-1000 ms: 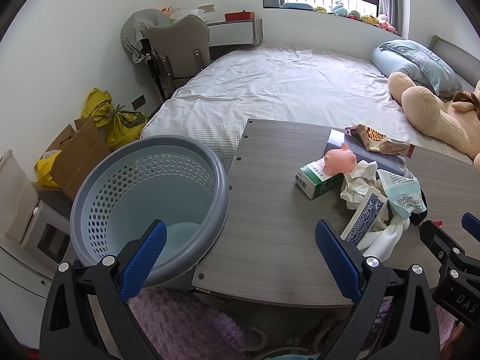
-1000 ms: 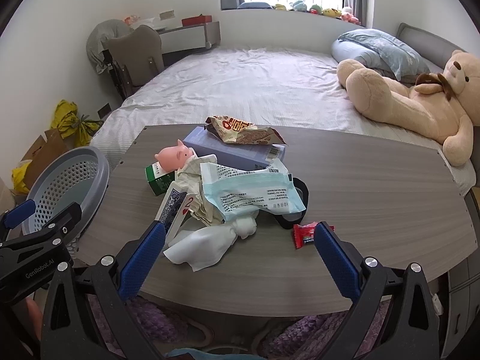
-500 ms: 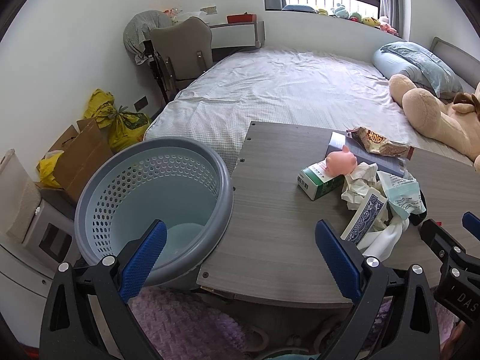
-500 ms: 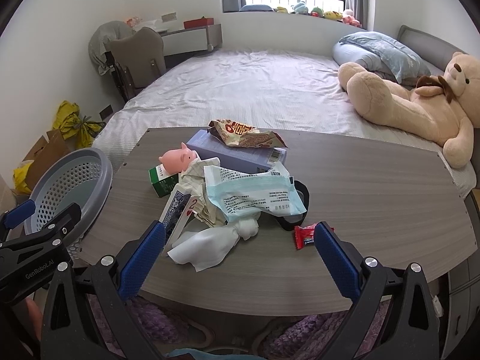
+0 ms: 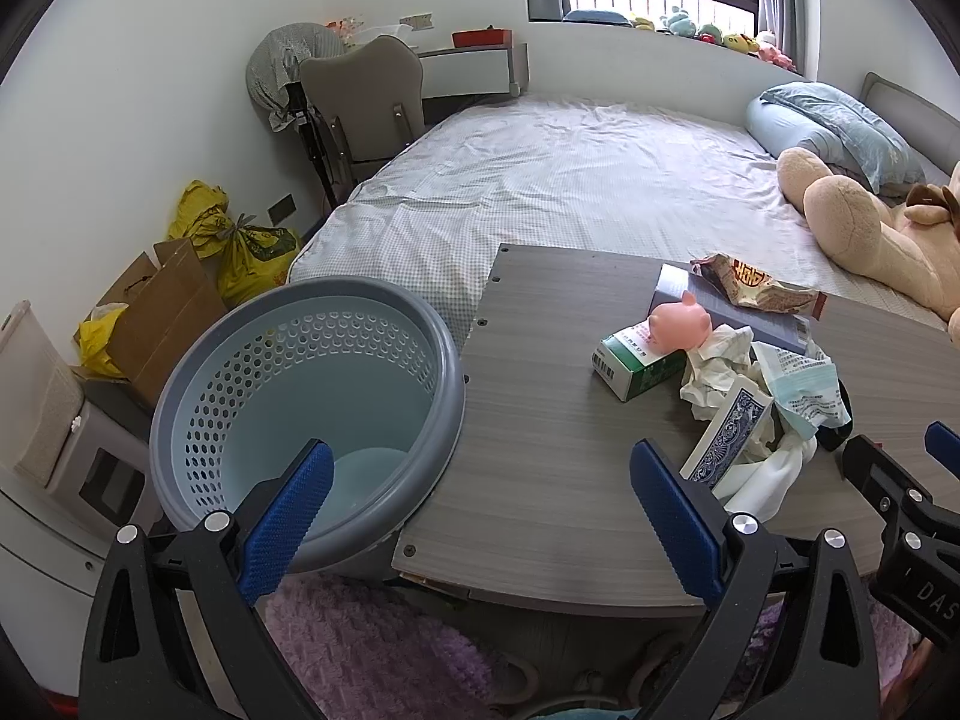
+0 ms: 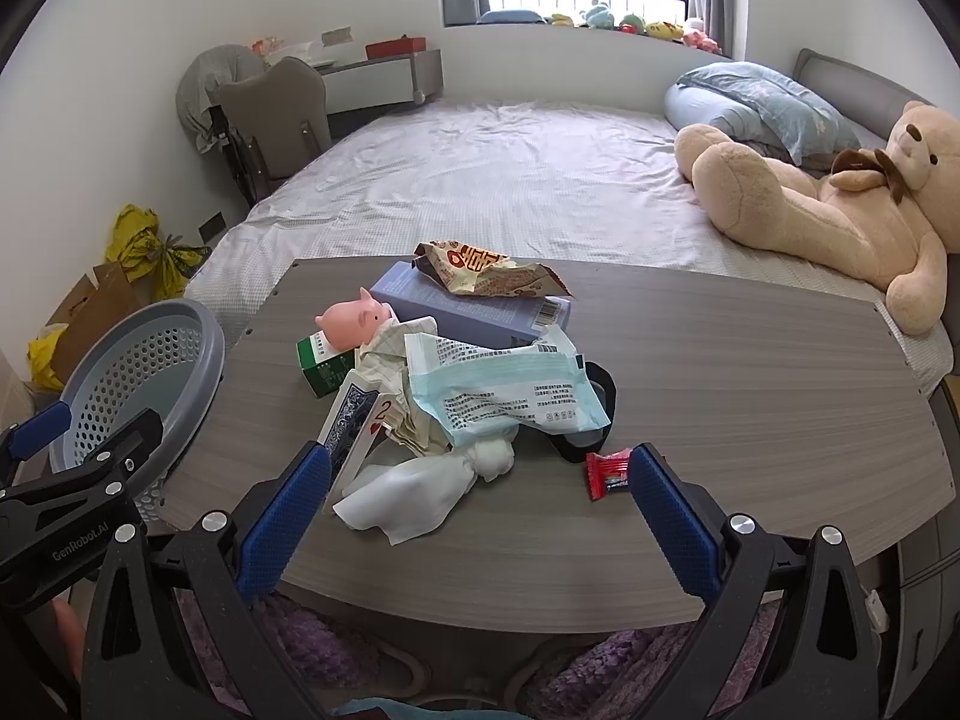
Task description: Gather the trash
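Note:
A pile of trash lies on the grey wooden table (image 6: 750, 372): a white tissue (image 6: 414, 492), a blue-and-white plastic wrapper (image 6: 510, 390), crumpled paper (image 6: 390, 360), a snack bag (image 6: 480, 267) and a red candy wrapper (image 6: 607, 473). A grey-blue perforated basket (image 5: 300, 408) stands at the table's left end. My left gripper (image 5: 480, 516) is open and empty, between basket and table. My right gripper (image 6: 480, 510) is open and empty, just short of the tissue.
A pink pig toy (image 6: 354, 318), a green box (image 6: 324, 363), a purple box (image 6: 474, 312) and playing cards (image 6: 354, 414) sit in the pile. Behind are a bed (image 6: 510, 180), a teddy bear (image 6: 840, 204), a chair (image 5: 360, 108) and yellow bags (image 5: 240, 240).
Both grippers have shifted slightly; the views have drifted a little to the right and forward. Both stay open. Nothing on the table has moved.

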